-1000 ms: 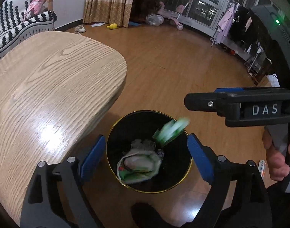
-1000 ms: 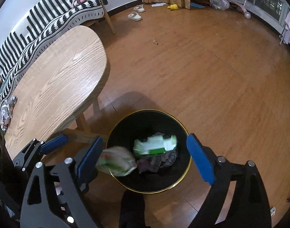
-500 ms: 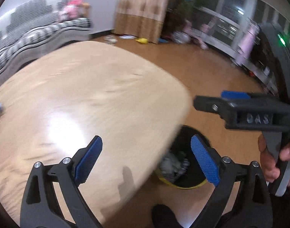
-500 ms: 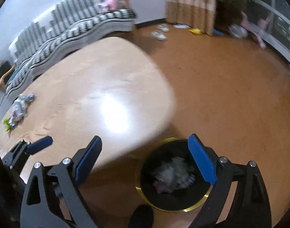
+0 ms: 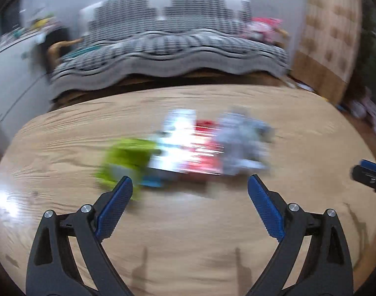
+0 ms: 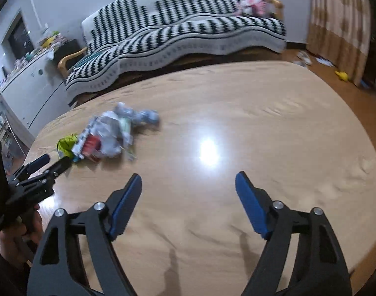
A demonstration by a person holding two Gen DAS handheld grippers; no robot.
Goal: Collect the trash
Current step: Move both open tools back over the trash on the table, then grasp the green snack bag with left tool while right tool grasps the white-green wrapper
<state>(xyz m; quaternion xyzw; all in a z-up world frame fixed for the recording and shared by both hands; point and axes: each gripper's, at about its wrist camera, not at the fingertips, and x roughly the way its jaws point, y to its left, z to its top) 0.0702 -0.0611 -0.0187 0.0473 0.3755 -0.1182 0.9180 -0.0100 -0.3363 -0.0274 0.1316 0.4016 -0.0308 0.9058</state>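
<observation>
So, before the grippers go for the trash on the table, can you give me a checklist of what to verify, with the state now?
1. Left gripper open and empty: ok.
2. Right gripper empty: ok; its jaws have just been closing a little, with nothing between them.
3. Trash pile in view on the wooden table: ok.
4. Left gripper lined up with the pile: ok, the pile lies just ahead of its fingers.
5. Right gripper lined up with the pile: not ok, the pile lies far to its left.
6. Single pieces told apart: cannot tell, the left view is blurred.

Trash pile [image 6: 106,135] on table [image 6: 262,128].
</observation>
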